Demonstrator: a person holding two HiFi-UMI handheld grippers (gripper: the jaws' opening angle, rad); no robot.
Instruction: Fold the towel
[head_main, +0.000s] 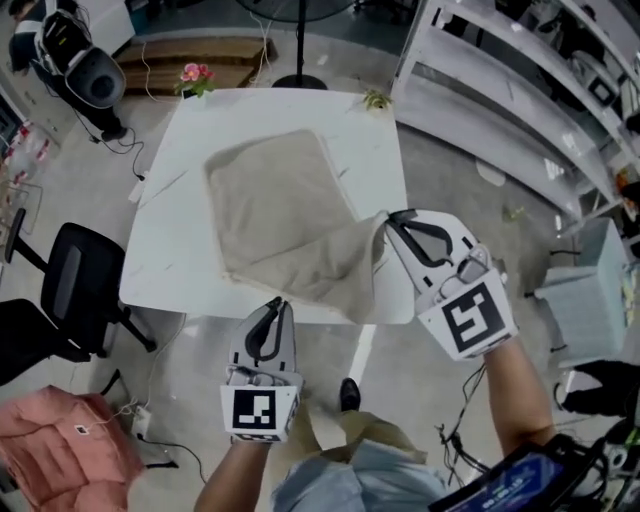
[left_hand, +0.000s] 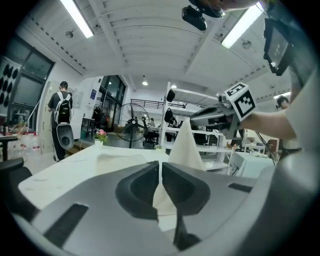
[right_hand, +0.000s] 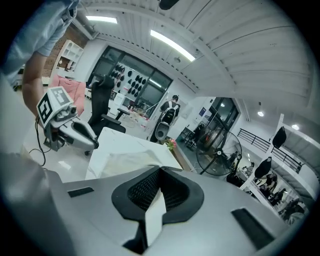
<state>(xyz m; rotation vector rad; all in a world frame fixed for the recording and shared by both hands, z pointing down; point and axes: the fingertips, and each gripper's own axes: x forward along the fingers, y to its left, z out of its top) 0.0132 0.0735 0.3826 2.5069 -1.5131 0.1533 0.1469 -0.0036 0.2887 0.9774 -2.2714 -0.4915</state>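
Left hand-held gripper (head_main: 279, 303) first: jaws pinched together on the near edge of the towel (head_main: 270, 205), thin fold of beige cloth squeezed right between the pads in the left gripper view. Parked low at the near edge of the white tabletop (head_main: 175, 215), pointing away from the person.

Right hand-held gripper (head_main: 389, 217), same deal: jaws closed tight on a towel corner, pale strip of fabric poking back through the pads in its own view. Held up over the near right part of the tabletop, higher than the left one, with a tent of cloth rising to it. Pretty obvious as a pointy peak from the left gripper view.

Rest of the towel flat on the middle of the tabletop, turned a bit like a diamond, near right part lifted and sagging between the two grips. Bit wrinkly, nothing neat.

Around it:
- small pot of pink flowers (head_main: 195, 77) at the far left corner of the tabletop
- some little greenish thing (head_main: 377, 99) at the far right corner, too small to tell
- black office chair (head_main: 70, 290) just left of the tabletop
- pink cushion (head_main: 62, 450) nearer in, lower left
- fan stand (head_main: 298, 55) beyond the far edge
- white shelving (head_main: 490, 90) off to the right
- person with a backpack (left_hand: 62, 107) standing way in the back, seen from the left gripper view
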